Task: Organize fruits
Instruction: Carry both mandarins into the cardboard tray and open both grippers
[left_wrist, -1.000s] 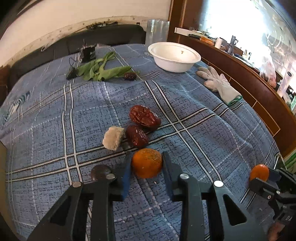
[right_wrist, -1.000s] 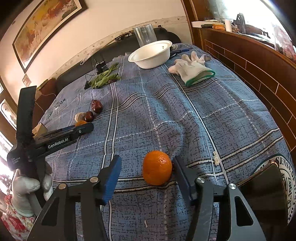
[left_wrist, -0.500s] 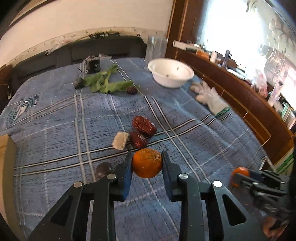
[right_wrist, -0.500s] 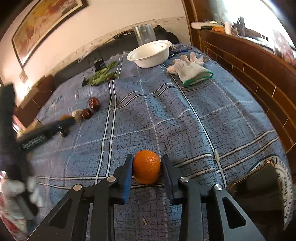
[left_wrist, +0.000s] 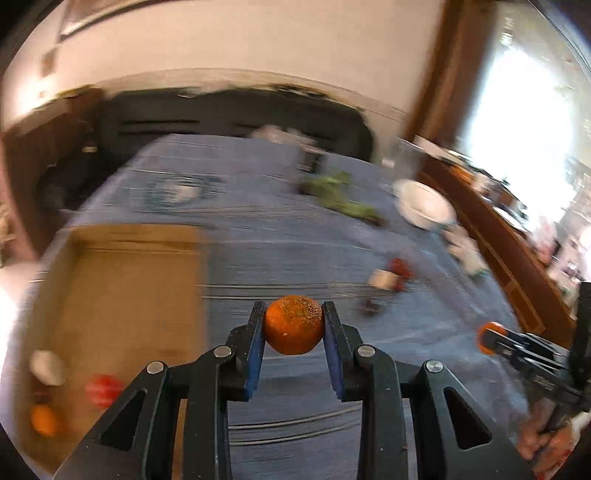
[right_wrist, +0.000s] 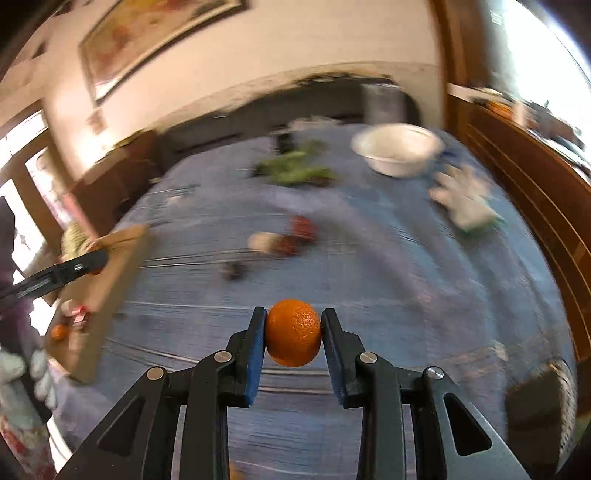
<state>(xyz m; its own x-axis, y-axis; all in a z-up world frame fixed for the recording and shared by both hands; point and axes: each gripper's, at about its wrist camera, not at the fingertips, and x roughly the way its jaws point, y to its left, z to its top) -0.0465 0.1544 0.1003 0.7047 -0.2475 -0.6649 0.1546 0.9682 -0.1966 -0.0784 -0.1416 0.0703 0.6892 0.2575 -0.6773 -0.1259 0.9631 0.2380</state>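
My left gripper (left_wrist: 293, 325) is shut on an orange (left_wrist: 293, 324) and holds it above the blue checked cloth (left_wrist: 280, 258). My right gripper (right_wrist: 293, 332) is shut on a second orange (right_wrist: 293, 332), also lifted; it shows at the right in the left wrist view (left_wrist: 487, 338). A cardboard box (left_wrist: 122, 295) lies at the left, holding an orange (left_wrist: 44, 419), a red fruit (left_wrist: 103, 386) and a pale item (left_wrist: 46, 367). Red dates (right_wrist: 301, 230) and a pale block (right_wrist: 262, 242) lie mid-cloth. Both views are blurred.
A white bowl (right_wrist: 397, 149), green leaves (right_wrist: 295, 170) and a clear container (right_wrist: 382, 101) stand at the far side. A white glove (right_wrist: 465, 201) lies at the right by the wooden rail (right_wrist: 535, 184). A small dark fruit (right_wrist: 234, 271) lies near the dates.
Both grippers have lifted their oranges off the cloth and swung left. The cardboard box has come into view. The right gripper closed on its orange within the last second.
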